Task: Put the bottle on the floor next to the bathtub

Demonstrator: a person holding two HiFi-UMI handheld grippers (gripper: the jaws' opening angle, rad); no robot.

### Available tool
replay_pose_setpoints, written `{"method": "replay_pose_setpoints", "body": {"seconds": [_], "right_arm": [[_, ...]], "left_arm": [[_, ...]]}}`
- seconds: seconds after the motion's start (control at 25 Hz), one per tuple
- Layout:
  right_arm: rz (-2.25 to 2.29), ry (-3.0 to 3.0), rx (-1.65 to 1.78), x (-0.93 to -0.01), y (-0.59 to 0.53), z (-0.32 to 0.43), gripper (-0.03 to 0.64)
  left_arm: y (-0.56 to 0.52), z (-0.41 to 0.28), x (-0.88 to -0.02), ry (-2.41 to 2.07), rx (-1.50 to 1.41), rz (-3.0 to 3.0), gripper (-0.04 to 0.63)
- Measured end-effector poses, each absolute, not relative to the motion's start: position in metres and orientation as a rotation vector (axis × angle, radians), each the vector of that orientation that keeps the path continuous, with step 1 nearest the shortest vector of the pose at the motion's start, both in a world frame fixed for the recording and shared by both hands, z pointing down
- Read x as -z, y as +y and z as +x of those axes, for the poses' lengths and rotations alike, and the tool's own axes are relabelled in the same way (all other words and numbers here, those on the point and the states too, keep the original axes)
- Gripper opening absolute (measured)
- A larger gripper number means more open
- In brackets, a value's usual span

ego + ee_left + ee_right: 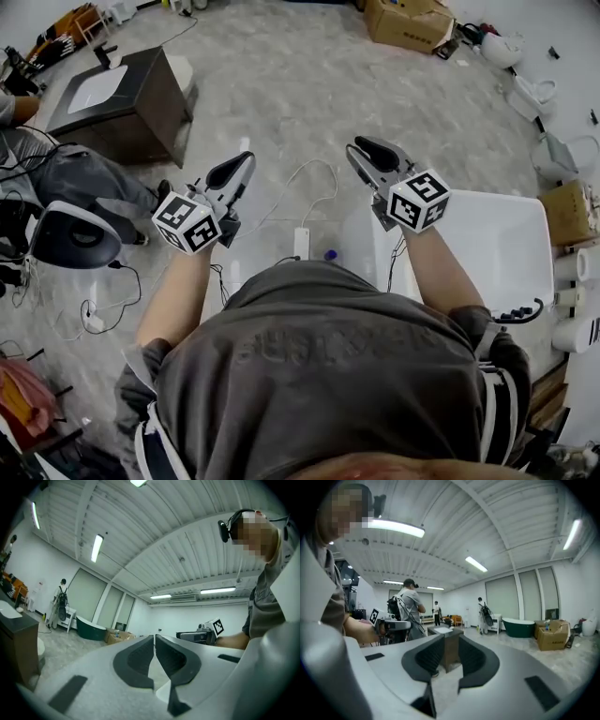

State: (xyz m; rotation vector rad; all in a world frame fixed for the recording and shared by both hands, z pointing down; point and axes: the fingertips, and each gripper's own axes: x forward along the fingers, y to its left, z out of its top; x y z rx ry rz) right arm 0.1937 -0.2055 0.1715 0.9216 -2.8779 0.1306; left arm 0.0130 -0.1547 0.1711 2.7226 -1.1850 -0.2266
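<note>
Head view: mottled grey floor (pixel 281 84), matt and stone-like. A white bathtub (pixel 511 234), smooth with rounded corners, lies at your right. The bottle (pixel 330 254) shows only as a small bluish cap past the edge of your shirt, low on the floor just beside the tub's left wall. Its body cannot be made out. A white power strip (pixel 302 242) lies just left of it. Your left claw (pixel 239 167) and right claw (pixel 361 150) are held out over the floor, well apart, both empty.

Left gripper view: the left claw (pixel 154 637) has dark ribbed pads in pale grey shells. The pads are closed to a hairline slit with nothing between them. A dark green tub (pixel 91 629) stands far off.

Right gripper view: the right claw (pixel 451 639) stands partly open, nothing gripped. A dark boxy cabinet (pixel 446 653) shows through the gap, far beyond. A cardboard box (pixel 553 637) sits at right.
</note>
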Motion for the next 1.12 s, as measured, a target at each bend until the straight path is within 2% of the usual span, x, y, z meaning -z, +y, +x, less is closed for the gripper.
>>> {"method": "replay_pose_setpoints", "body": {"seconds": [0.12, 0.16, 0.48, 1.12], "right_arm": [[0.968, -2.966, -0.037, -0.151, -0.201, 0.200, 0.001], [0.975, -2.983, -0.030, -0.149, -0.200, 0.200, -0.006], [0.924, -3.008, -0.139, -0.167, -0.193, 0.195, -0.008], [0.920, -2.984, -0.104, -0.170, -0.183, 0.194, -0.009]], "left_arm": [[-0.154, 0.013, -0.160, -1.197, 0.231, 2.739, 0.015], [-0.153, 0.014, -0.159, -1.203, 0.219, 2.748, 0.015], [-0.146, 0.017, -0.165, -1.210, 0.181, 2.754, 0.014], [-0.137, 0.018, -0.167, -1.201, 0.196, 2.744, 0.015]]}}
